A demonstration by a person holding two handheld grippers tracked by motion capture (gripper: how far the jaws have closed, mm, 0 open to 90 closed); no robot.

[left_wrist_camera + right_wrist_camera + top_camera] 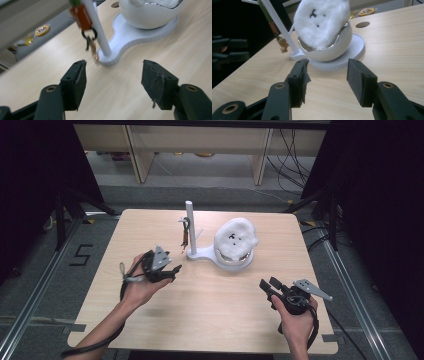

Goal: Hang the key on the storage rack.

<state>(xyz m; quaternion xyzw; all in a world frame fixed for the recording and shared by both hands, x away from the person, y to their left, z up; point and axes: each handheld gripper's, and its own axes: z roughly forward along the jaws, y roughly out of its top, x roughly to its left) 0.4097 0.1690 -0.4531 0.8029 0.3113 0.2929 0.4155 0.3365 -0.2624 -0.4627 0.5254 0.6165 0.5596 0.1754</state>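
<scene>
High view: white stand (200,254) sits mid-table, upright post (190,225) w/ keyring (185,234) hanging on its left side, fluffy white toy (235,238) in the bowl (233,261) to the right. Left gripper (172,272) is nearer the keys, jaws wide & empty, keyring ahead and slightly left between them, hanging vertical. Right gripper (269,284) also wide, empty, aimed at toy, well short of it.

White fluffy toy (236,238) tilted in white egg-cup stand (231,261), mid-table.
</scene>
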